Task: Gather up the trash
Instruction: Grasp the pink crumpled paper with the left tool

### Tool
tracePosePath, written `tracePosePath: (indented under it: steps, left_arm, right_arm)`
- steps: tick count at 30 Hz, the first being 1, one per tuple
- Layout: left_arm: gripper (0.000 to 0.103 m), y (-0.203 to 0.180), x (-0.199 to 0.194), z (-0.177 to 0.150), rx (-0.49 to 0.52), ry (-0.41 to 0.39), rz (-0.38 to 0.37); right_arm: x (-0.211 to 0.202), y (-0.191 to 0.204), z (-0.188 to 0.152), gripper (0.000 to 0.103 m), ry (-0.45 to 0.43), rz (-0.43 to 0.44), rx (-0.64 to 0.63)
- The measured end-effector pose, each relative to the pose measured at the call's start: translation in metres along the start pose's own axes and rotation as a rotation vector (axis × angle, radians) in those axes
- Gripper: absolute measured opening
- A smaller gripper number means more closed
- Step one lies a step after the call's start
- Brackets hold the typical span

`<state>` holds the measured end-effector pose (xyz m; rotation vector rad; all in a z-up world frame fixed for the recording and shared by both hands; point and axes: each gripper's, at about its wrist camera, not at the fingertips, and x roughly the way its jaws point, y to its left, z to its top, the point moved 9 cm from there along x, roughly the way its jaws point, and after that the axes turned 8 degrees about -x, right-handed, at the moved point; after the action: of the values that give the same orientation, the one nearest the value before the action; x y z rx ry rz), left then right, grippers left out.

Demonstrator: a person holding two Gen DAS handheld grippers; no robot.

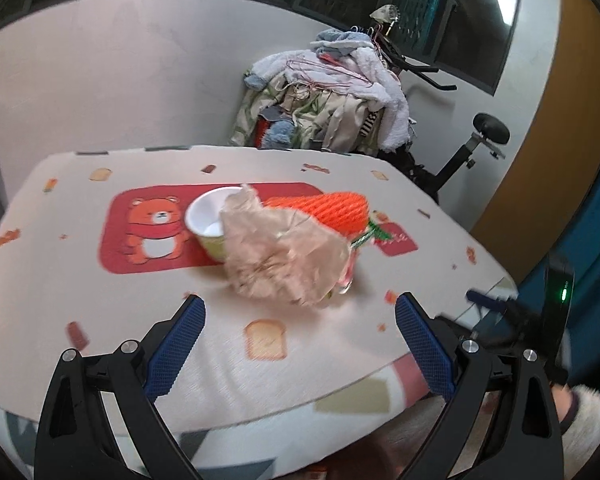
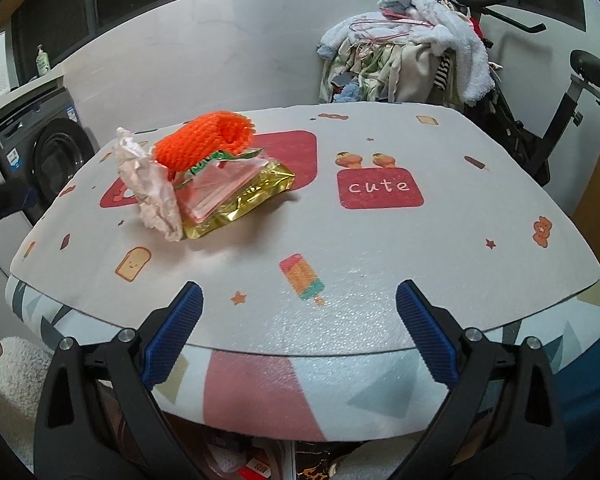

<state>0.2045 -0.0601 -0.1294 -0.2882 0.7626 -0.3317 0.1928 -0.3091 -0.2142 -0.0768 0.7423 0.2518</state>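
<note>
A pile of trash lies on the patterned table (image 1: pixel 80 292): crumpled pale paper (image 1: pixel 284 252), an orange foam net (image 1: pixel 332 210) behind it, and a white-lined paper cup (image 1: pixel 210 222) to its left. In the right wrist view the paper (image 2: pixel 152 184), the orange net (image 2: pixel 204 144), a gold foil wrapper (image 2: pixel 244 196) and a clear pink wrapper (image 2: pixel 224 184) lie together at the table's (image 2: pixel 420 264) left. My left gripper (image 1: pixel 300 344) is open and empty, a short way before the paper. My right gripper (image 2: pixel 300 336) is open and empty at the table's near edge.
A heap of laundry (image 1: pixel 324 96) sits behind the table on an exercise bike (image 1: pixel 472 148). A washing machine (image 2: pixel 40 156) stands to the left in the right wrist view. A white wall runs behind the table.
</note>
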Motion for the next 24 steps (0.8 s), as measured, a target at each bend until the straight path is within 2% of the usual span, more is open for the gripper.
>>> tracePosePath:
  steps: [6, 8, 11, 13, 14, 16, 17, 19, 21, 24]
  left_arm:
    - [0.092, 0.0, 0.043, 0.036, -0.202, 0.038, -0.045]
    - [0.086, 0.007, 0.055, 0.046, -0.265, 0.039, -0.034]
    - [0.077, 0.021, 0.077, 0.058, -0.424, 0.06, -0.057]
    - [0.072, 0.03, 0.085, 0.06, -0.477, 0.069, -0.049]
    - [0.069, 0.034, 0.089, 0.06, -0.491, 0.078, -0.046]
    - [0.042, 0.041, 0.097, 0.054, -0.508, 0.106, -0.039]
    - [0.038, 0.043, 0.097, 0.05, -0.509, 0.112, -0.043]
    - [0.022, 0.046, 0.091, 0.041, -0.487, 0.109, -0.056]
    - [0.015, 0.046, 0.082, 0.033, -0.441, 0.11, -0.067]
    - [0.014, 0.046, 0.063, 0.028, -0.381, 0.094, -0.083]
  right_arm:
    - [0.005, -0.007, 0.001, 0.096, -0.001, -0.001, 0.019]
    - [0.005, -0.009, 0.001, 0.096, -0.002, -0.001, 0.024]
    - [0.005, -0.011, 0.002, 0.096, -0.004, -0.004, 0.023]
    - [0.005, -0.012, 0.002, 0.096, -0.004, -0.007, 0.019]
    - [0.005, -0.012, 0.002, 0.096, -0.003, -0.009, 0.016]
    - [0.005, -0.012, 0.003, 0.096, -0.004, -0.011, 0.007]
    - [0.004, -0.012, 0.005, 0.096, -0.006, -0.012, 0.002]
    - [0.002, -0.01, 0.01, 0.096, -0.018, -0.015, -0.016]
    - [0.0, -0.007, 0.016, 0.096, -0.027, -0.012, -0.032]
    - [-0.002, 0.003, 0.03, 0.096, -0.047, 0.0, -0.058]
